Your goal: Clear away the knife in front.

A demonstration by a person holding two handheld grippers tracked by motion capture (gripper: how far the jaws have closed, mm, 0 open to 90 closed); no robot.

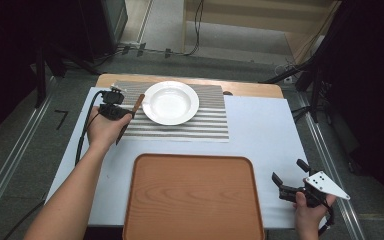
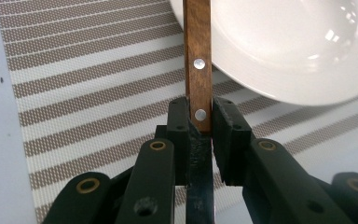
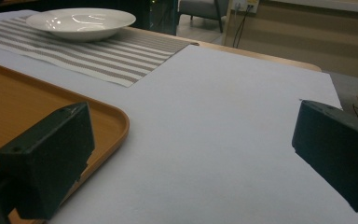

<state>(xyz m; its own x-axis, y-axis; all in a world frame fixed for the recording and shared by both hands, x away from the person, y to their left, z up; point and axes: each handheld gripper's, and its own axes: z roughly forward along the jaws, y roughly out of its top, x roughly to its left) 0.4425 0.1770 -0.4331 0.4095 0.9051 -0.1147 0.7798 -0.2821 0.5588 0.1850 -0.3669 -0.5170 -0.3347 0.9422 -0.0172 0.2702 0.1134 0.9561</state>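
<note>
Left gripper (image 1: 121, 111) clamped on knife (image 2: 198, 70) at the handle's lower rivet, wooden handle jutting ahead over striped mat (image 2: 88, 84), just beside plate (image 2: 298, 46). Right gripper (image 1: 292, 177) wide open, holding nothing, near tray (image 1: 195, 200).

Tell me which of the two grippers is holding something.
The left gripper: its jaws clamp a wooden-handled knife beside the white plate. The right gripper is open and holds nothing.
</note>
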